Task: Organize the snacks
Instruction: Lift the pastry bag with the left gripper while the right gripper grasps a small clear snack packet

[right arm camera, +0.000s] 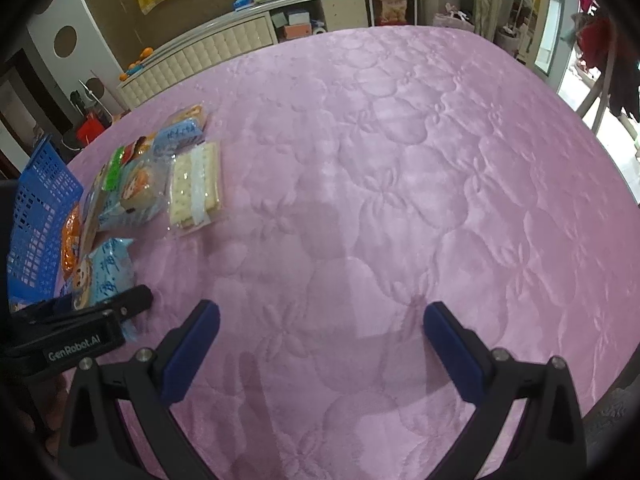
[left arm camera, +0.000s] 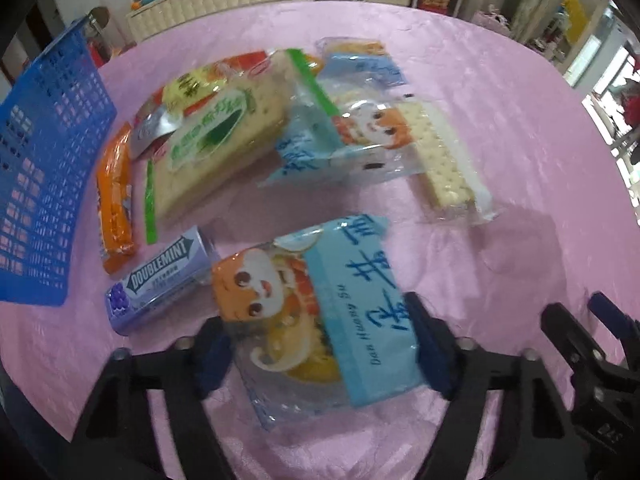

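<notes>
Left wrist: left gripper [left arm camera: 320, 344] fingers straddle snack packet [left arm camera: 320, 320].

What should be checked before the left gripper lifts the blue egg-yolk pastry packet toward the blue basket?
1. Blue egg-yolk pastry packet sits between the left gripper fingers: ok.
2. Pads firmly closed on the packet: cannot tell; both blue pads sit at its edges, contact unclear.
3. Packet separate from the Doublemint pack: ok, beside it, not overlapping.
4. Blue basket reachable on the left: ok, though its inside is hidden.
5. Right gripper out of the way: ok, open over bare pink quilt.
6. Rest of the snack pile undisturbed by the lift: ok, lying apart from the packet.
</notes>
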`<state>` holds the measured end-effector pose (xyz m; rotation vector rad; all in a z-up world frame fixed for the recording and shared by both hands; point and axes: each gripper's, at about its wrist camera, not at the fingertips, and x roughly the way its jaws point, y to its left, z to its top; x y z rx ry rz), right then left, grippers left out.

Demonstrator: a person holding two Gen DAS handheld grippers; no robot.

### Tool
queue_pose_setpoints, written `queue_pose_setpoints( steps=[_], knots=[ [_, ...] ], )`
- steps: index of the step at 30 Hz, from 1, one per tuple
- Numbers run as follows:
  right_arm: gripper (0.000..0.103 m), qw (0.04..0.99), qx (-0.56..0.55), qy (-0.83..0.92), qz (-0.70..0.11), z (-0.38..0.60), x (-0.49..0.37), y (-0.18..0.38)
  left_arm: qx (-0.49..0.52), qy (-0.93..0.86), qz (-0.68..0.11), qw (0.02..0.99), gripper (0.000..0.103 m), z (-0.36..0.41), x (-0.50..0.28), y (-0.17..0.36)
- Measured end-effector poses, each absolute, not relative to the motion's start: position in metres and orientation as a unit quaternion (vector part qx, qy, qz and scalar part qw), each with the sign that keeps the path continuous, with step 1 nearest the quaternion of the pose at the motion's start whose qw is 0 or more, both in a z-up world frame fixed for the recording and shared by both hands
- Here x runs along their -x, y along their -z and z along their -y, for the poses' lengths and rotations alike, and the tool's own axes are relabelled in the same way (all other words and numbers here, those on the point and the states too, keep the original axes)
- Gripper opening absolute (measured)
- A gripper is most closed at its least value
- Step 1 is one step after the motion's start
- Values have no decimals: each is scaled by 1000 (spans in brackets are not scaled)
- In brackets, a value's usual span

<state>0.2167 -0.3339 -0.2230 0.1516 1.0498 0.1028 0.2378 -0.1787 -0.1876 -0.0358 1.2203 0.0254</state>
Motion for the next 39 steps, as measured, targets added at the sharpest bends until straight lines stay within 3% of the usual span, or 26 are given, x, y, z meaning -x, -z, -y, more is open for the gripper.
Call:
queue_pose_setpoints(
  steps=[11,28,33,39],
  knots=[
    [103,867,-48,-91,-488,292,-222,204,62,-5,-561,826,67,126,-209,158],
    [103,871,11,-161,-465,213,-251,188,20,-15,-497,867,67,70,-191,110],
    [93,867,23,-175,-467,196,-267,194,22,-10,-494,869,67,61,-204,115],
    [91,857,37,-178,-483,176,-284,204,-5,-6,-490,872,67,62,-217,123]
  ],
)
